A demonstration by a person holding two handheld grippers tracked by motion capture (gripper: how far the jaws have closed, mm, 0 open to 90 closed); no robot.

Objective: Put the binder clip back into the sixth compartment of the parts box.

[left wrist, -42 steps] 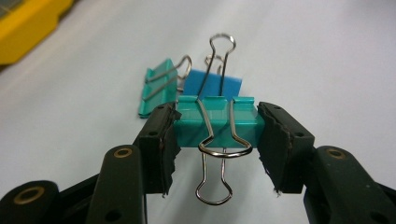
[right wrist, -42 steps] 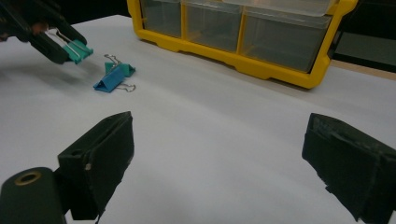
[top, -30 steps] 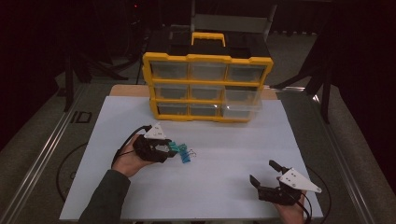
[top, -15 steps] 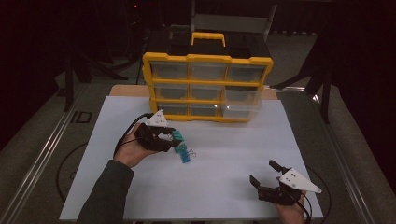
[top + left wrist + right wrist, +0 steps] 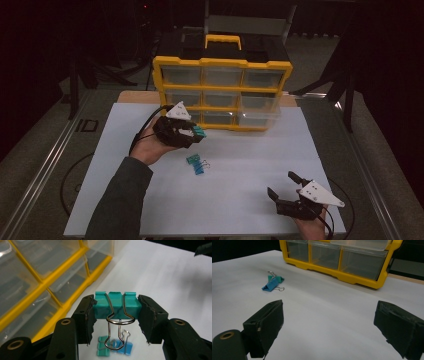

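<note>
My left gripper (image 5: 196, 132) is shut on a teal binder clip (image 5: 115, 305), which also shows as the teal binder clip (image 5: 199, 132) held above the white sheet, just in front of the yellow drawer organiser (image 5: 222, 92). Its wire handles hang down between the jaws. Below it on the sheet lie a teal clip (image 5: 192, 159) and a blue clip (image 5: 199, 167) side by side; the blue clip (image 5: 270, 285) and teal clip (image 5: 276, 278) lie far left in the right gripper view. My right gripper (image 5: 283, 189) rests open near the sheet's front right, holding nothing.
The organiser (image 5: 342, 258) has clear drawers in yellow frames and a yellow handle (image 5: 222, 40) on top. The white sheet (image 5: 250, 165) covers the table. Metal rails (image 5: 47, 165) run along the left side, dark stands behind.
The left gripper lifted the teal clip off the sheet and carried it up and back toward the organiser. Two clips stayed on the sheet. The right gripper stayed still.
</note>
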